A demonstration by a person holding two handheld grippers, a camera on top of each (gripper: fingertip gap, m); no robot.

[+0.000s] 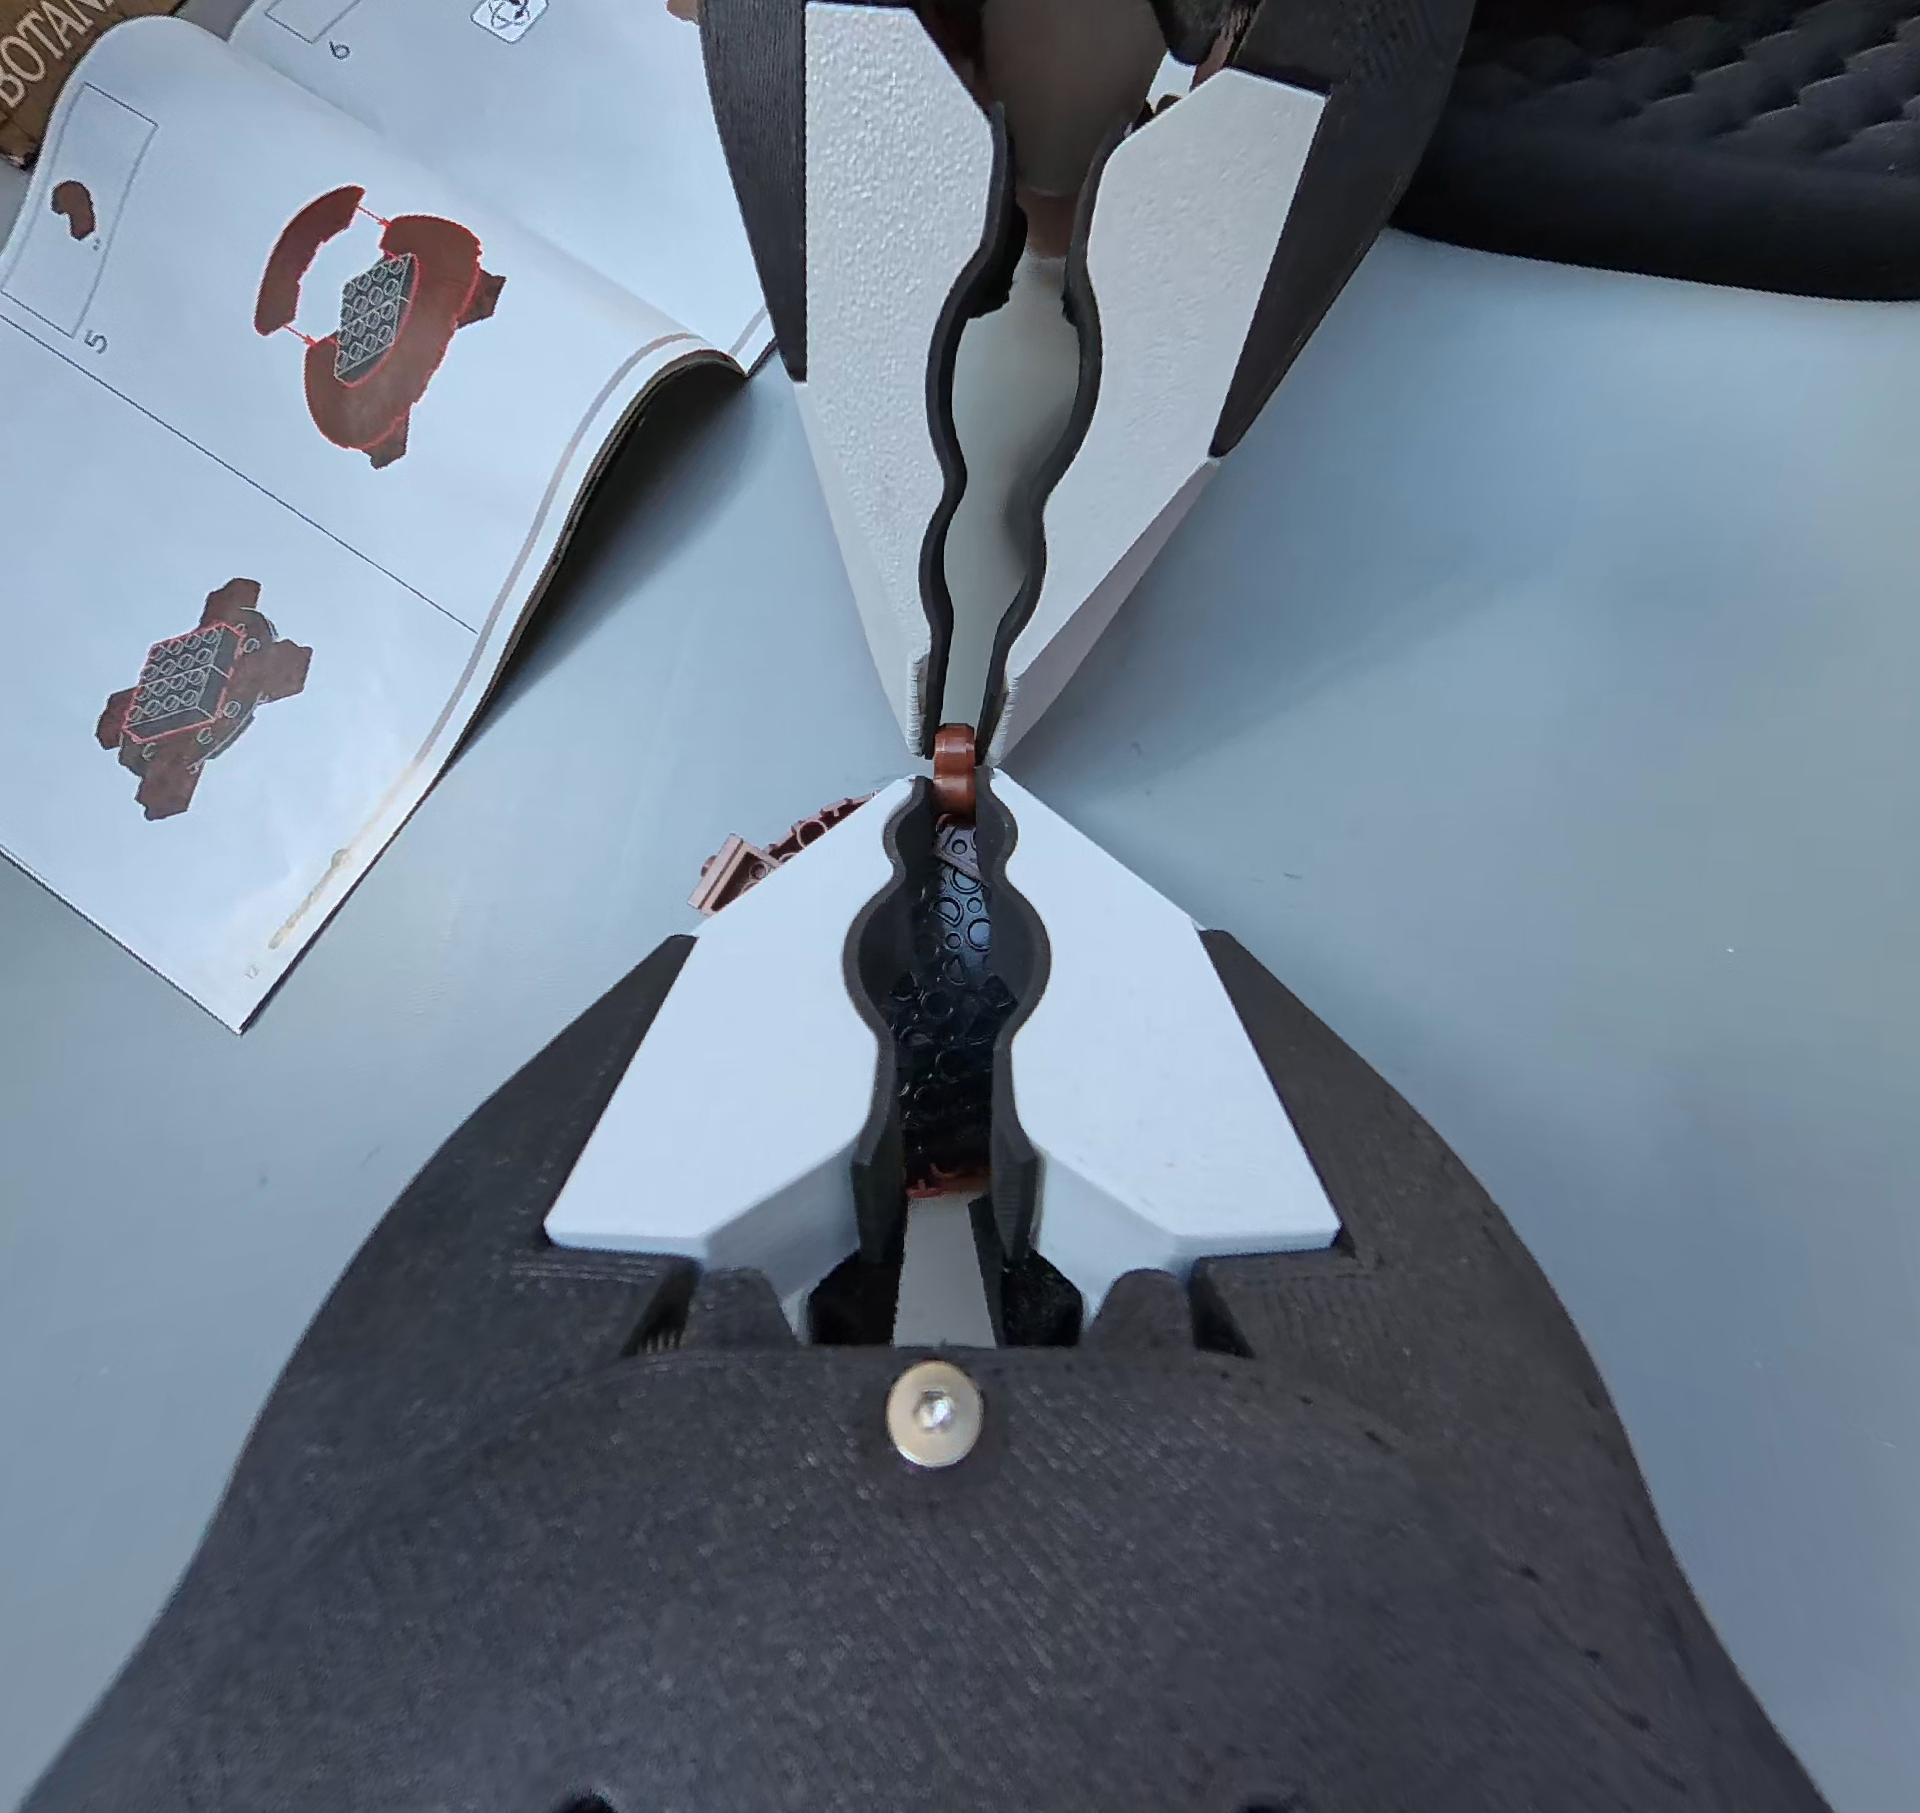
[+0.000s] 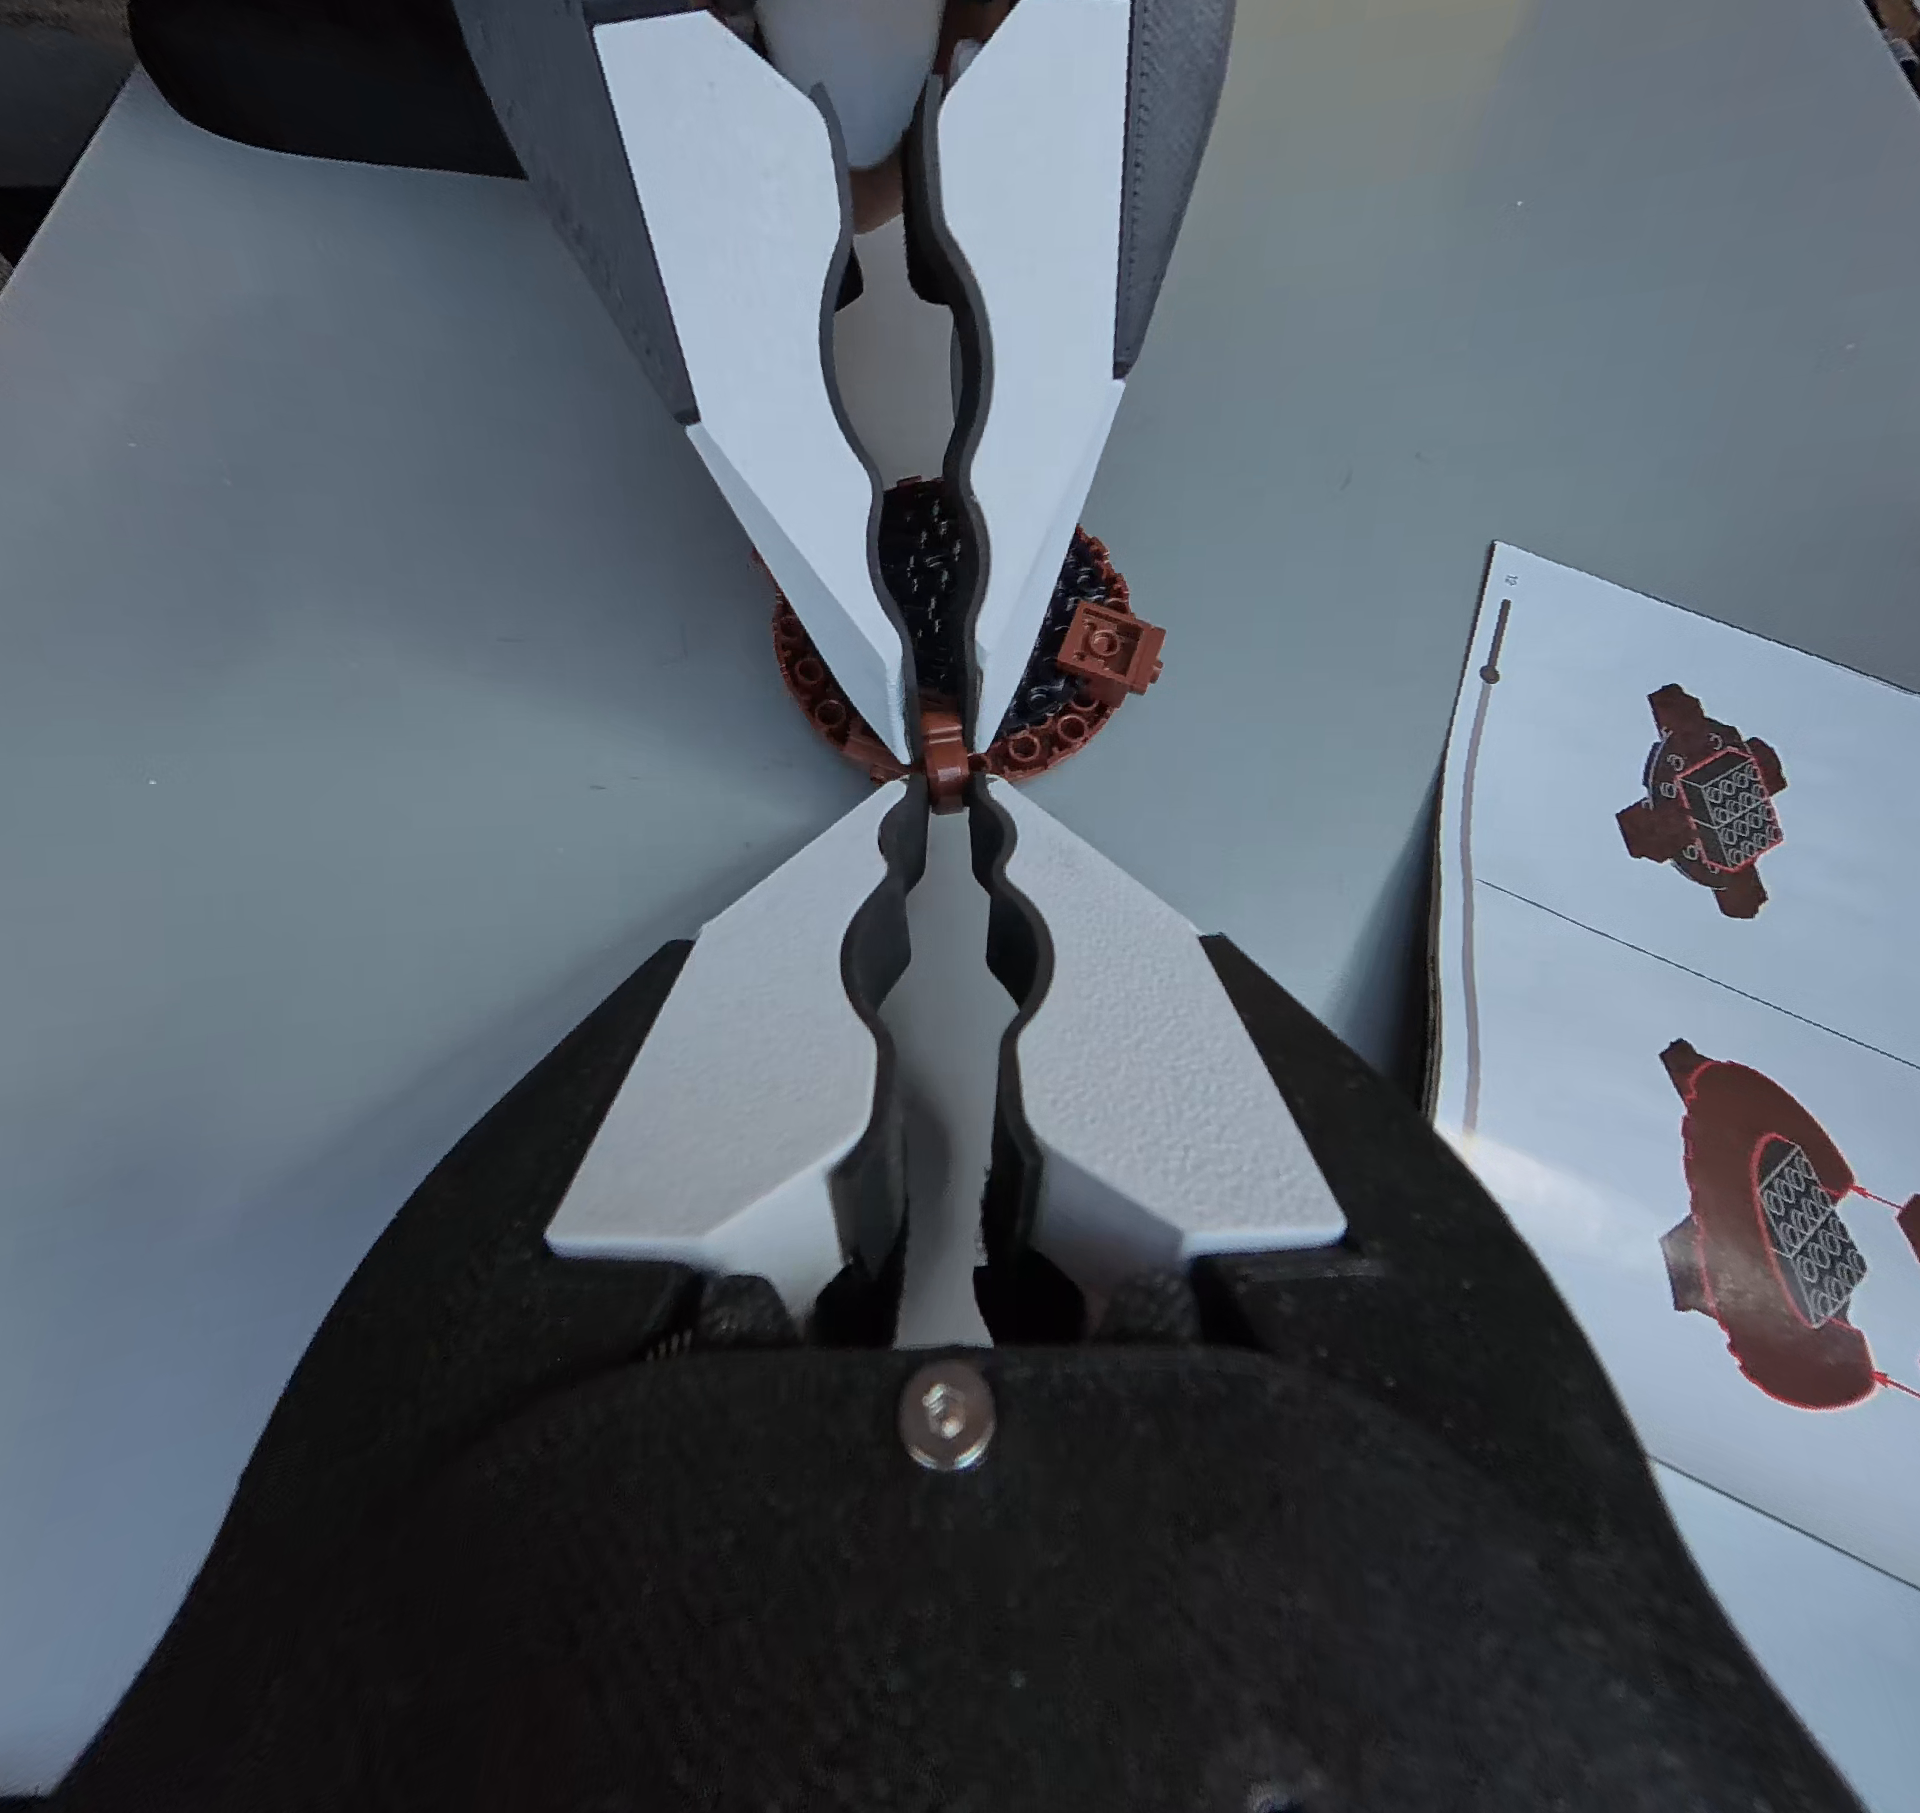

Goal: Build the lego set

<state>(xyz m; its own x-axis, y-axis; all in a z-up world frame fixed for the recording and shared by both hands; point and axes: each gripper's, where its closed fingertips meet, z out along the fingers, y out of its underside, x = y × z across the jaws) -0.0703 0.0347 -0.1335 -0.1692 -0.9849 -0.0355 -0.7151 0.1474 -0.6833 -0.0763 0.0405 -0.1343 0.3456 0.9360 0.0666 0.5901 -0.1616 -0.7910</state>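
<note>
A small red-brown lego piece (image 1: 953, 761) (image 2: 943, 764) sits where the two grippers meet tip to tip. My right gripper (image 2: 940, 802) is closed on it from the near side; it shows at the top of the left wrist view (image 1: 961, 719). My left gripper (image 1: 951, 792) reaches over a round base with black studs (image 1: 951, 1015) and a brown studded rim (image 2: 1039, 750). Its tips (image 2: 943, 729) close narrowly on the same piece at the rim. A square brown piece (image 2: 1110, 649) sits on the base's edge.
An open instruction booklet (image 1: 312, 516) (image 2: 1714, 1036) lies flat on the grey table (image 1: 1507, 828). A set box (image 1: 94, 28) lies behind it. A black quilted cushion (image 1: 1714, 101) rests at the table's far side. My two grippers' fingertips are within a few centimetres of each other. The square brown piece (image 2: 1110, 649) is about 4 centimetres from both grippers' fingertips.
</note>
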